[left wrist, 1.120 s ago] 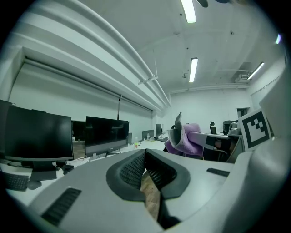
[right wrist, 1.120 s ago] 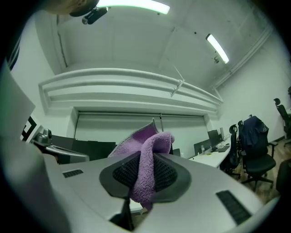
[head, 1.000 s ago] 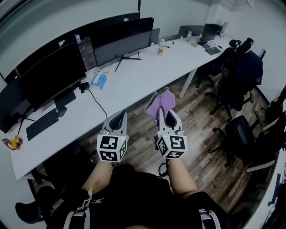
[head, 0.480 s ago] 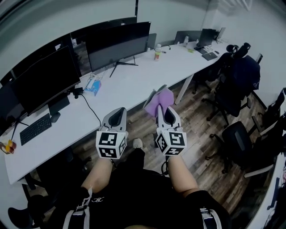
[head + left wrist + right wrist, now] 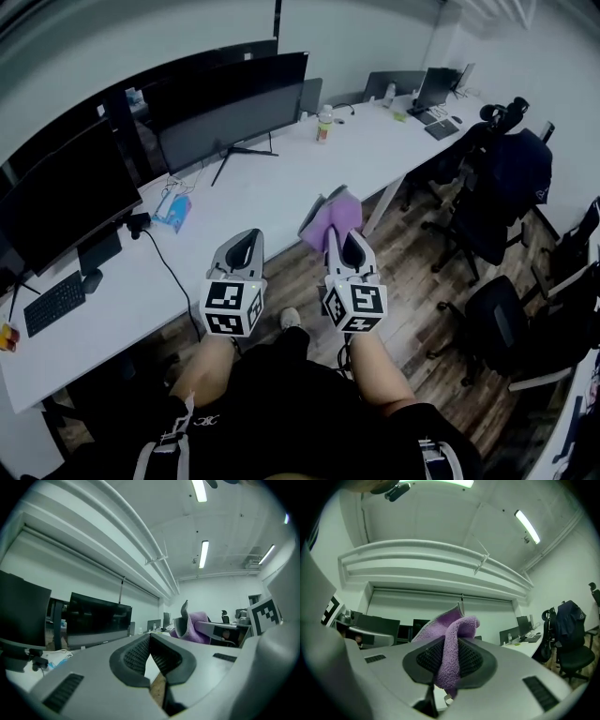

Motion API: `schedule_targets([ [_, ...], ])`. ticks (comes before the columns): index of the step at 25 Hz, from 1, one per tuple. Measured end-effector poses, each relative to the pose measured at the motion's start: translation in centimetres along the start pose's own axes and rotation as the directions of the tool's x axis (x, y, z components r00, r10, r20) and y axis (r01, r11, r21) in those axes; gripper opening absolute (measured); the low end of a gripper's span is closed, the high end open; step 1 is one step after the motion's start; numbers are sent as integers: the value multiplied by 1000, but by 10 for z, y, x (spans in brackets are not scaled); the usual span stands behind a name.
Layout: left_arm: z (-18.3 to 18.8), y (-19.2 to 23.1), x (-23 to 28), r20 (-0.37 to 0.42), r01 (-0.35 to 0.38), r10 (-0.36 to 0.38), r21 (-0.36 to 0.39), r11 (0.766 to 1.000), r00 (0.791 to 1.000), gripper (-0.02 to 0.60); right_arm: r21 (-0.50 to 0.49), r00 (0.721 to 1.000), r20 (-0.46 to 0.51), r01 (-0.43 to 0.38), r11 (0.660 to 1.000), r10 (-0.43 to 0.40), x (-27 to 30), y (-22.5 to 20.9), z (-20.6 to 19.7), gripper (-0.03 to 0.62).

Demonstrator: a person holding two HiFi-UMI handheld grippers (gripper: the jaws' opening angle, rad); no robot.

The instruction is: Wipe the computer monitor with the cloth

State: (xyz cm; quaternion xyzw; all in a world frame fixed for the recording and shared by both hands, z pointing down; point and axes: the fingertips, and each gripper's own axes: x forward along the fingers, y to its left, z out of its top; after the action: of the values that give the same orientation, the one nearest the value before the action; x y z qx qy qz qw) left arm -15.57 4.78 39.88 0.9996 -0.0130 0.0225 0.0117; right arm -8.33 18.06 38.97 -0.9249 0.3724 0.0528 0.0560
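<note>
A long white desk [image 5: 272, 192] carries several black monitors; the widest monitor [image 5: 230, 108] stands ahead of me and another monitor [image 5: 56, 202] is at the left. My right gripper [image 5: 342, 239] is shut on a purple cloth [image 5: 333, 216], held in the air in front of the desk edge. In the right gripper view the cloth [image 5: 452, 648] is pinched between the pads of the right gripper [image 5: 449, 660] and folds over above them. My left gripper [image 5: 246, 246] hovers beside it, shut and empty; the left gripper [image 5: 150, 645] shows its pads touching. The wide monitor [image 5: 96, 620] appears at that view's left.
On the desk lie a keyboard [image 5: 56, 302], a blue packet [image 5: 172, 208], a black cable [image 5: 173, 272] and a bottle [image 5: 324, 123]. Black office chairs [image 5: 506, 178] stand on the wooden floor [image 5: 412, 272] at the right, one chair [image 5: 511, 314] nearer me.
The desk and monitors have slid left in the head view as I shifted rightward. Both grippers keep their pose, and the cloth stays held in the right one.
</note>
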Motion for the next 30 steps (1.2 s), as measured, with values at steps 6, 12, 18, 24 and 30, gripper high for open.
schedule_targets([
  [6,3,32,138,-29,12,-13,-29,1000,999,14,-5,999,-33,-15,1000,15,128,-62,-14,83],
  [12,9,79,278,-55,18,-21,-54,998,998,14,11,997,-72,-36,999,37,273,-121,-26,83],
  [18,20,126,373,-66,-22,16,-82,996,998,14,11,991,-103,-79,997,80,381,-150,-32,83],
  [24,34,152,402,-70,-79,75,-56,995,995,14,30,990,-89,-105,994,107,428,-163,-29,83],
  [30,40,172,406,-86,-216,212,-37,976,973,14,67,981,-76,-176,982,181,466,-178,-26,83],
])
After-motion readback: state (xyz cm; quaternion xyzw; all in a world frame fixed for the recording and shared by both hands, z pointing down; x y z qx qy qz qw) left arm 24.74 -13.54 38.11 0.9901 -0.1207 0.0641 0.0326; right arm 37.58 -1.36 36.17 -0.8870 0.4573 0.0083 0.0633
